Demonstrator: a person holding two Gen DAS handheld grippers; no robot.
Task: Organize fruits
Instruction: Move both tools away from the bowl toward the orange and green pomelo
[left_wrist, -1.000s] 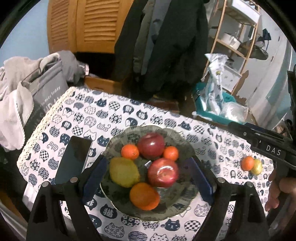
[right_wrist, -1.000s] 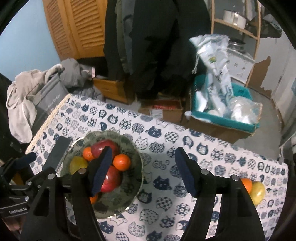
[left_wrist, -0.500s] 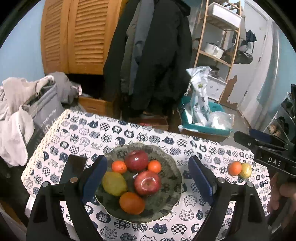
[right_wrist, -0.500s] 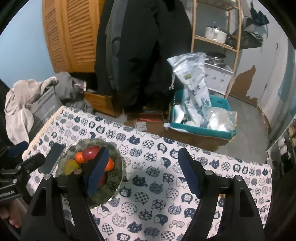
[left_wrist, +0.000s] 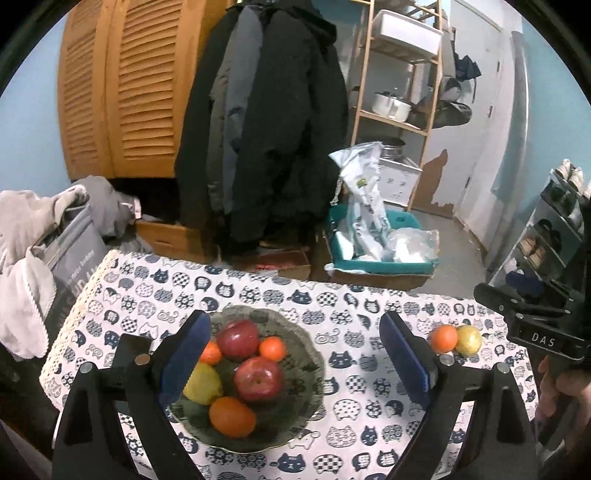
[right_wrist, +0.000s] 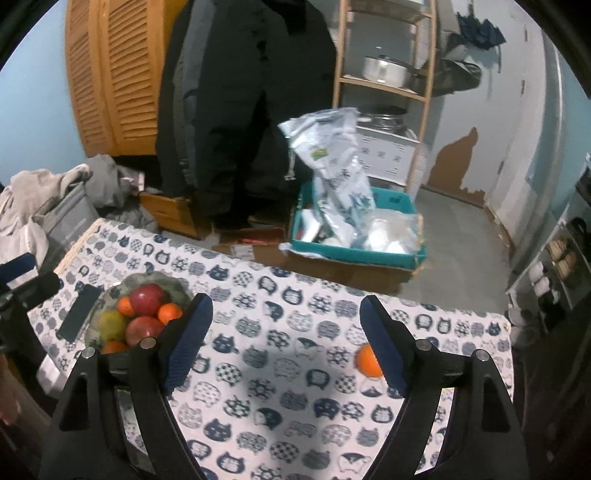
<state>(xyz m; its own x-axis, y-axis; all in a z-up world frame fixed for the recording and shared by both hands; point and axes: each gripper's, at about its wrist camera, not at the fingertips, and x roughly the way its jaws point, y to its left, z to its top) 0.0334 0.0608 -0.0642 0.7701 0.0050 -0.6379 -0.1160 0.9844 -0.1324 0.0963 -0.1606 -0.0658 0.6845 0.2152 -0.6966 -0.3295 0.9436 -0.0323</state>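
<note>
A dark glass bowl (left_wrist: 306, 354) on the cat-print tablecloth holds two red apples (left_wrist: 258, 378), a yellow pear (left_wrist: 203, 384) and three oranges (left_wrist: 232, 415). It also shows in the right wrist view (right_wrist: 173, 288). A loose orange (left_wrist: 443, 338) and a yellow-green fruit (left_wrist: 469, 339) lie together on the cloth at the right. In the right wrist view the loose orange (right_wrist: 365, 360) sits partly behind the right finger. My left gripper (left_wrist: 291, 363) is open and empty, raised above the bowl. My right gripper (right_wrist: 282, 345) is open and empty above the cloth.
A black phone (left_wrist: 127, 350) lies left of the bowl. The table's far edge drops to a floor with a teal box of bags (left_wrist: 376, 243), cardboard boxes and hanging coats (left_wrist: 273, 122). A laundry pile (left_wrist: 40, 236) sits at the left; shelves stand at the right.
Both grippers have risen and pulled back from the table, so the bowl looks smaller. The right gripper has shifted right, bringing the loose orange beside its right finger.
</note>
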